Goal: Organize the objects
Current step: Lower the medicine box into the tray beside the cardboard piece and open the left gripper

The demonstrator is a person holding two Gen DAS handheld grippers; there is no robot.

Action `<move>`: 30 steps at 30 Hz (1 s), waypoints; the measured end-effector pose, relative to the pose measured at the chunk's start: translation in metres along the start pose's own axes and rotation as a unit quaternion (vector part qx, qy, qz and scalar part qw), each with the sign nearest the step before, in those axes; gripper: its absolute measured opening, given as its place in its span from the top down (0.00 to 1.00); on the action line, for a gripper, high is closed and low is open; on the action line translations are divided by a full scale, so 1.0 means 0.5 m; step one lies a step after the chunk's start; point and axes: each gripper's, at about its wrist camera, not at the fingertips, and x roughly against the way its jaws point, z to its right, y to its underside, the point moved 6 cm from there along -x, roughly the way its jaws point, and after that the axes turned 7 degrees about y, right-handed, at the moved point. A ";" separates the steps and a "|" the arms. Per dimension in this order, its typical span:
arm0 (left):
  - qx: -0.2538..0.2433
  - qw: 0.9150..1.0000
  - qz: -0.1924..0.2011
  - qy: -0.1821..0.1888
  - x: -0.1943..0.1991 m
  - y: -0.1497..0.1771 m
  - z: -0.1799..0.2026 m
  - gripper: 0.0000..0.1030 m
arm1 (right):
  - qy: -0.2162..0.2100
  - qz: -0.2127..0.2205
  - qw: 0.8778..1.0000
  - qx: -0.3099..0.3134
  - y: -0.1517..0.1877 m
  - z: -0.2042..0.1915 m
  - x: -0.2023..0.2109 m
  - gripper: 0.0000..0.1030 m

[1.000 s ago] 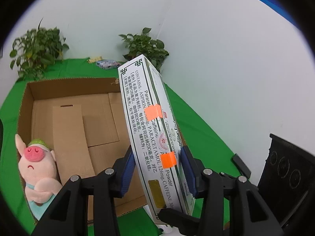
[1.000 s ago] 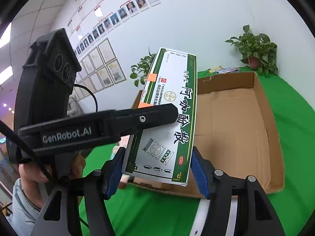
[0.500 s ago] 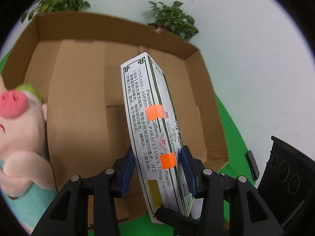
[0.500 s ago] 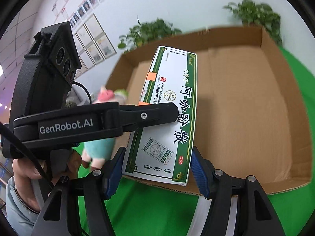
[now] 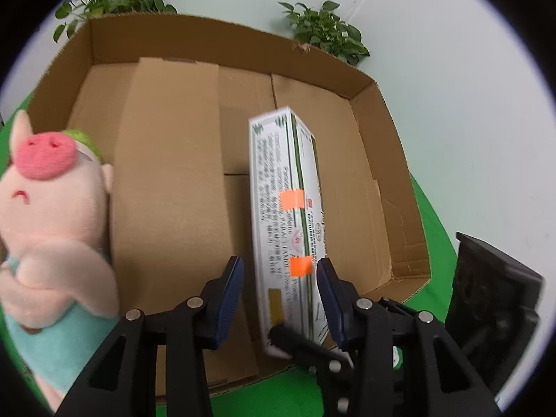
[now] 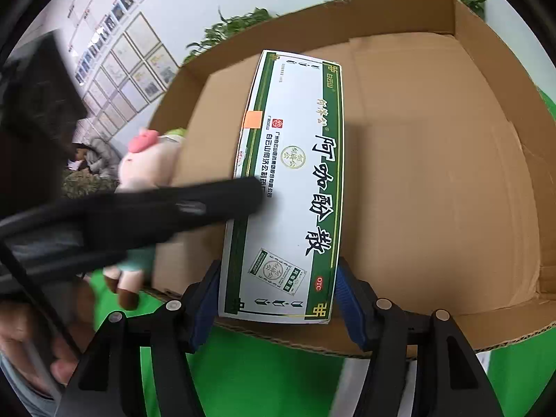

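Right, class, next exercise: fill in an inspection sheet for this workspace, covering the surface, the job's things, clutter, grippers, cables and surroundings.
surface: green cloth with an open cardboard carton on it.
job's things: medicine box held low over the carton, with both grippers at it; plush pig just outside the carton's left wall.
clutter: nothing seen.
grippers: left gripper has one pad against the medicine box, and a gap shows at the other; right gripper jaws are closing, with its pads on the box's long edges.
cables: one dark cable beside the left gripper.
surroundings: white wall, potted plants, framed pictures.
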 end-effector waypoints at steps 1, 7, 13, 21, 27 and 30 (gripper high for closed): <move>-0.002 1.000 0.004 -0.003 0.011 0.002 0.003 0.58 | 0.008 -0.004 1.000 0.004 0.002 0.003 -0.005 0.43; -0.010 1.000 0.009 -0.024 0.029 0.021 -0.022 0.58 | 0.019 -0.020 0.999 0.035 0.010 -0.007 -0.042 0.42; -0.009 0.999 0.017 -0.036 0.045 0.052 -0.036 0.58 | 0.025 -0.033 0.999 0.033 0.006 -0.011 -0.056 0.37; 0.008 0.999 0.026 -0.036 0.068 0.093 -0.060 0.58 | 0.009 -0.026 0.999 0.018 -0.003 0.004 -0.025 0.32; 0.010 0.999 0.030 -0.041 0.076 0.115 -0.058 0.58 | 0.016 -0.038 0.999 0.030 -0.006 0.001 -0.052 0.64; 0.008 0.998 0.032 -0.045 0.089 0.129 -0.058 0.58 | 0.017 -0.030 0.999 0.037 -0.004 -0.006 -0.057 0.64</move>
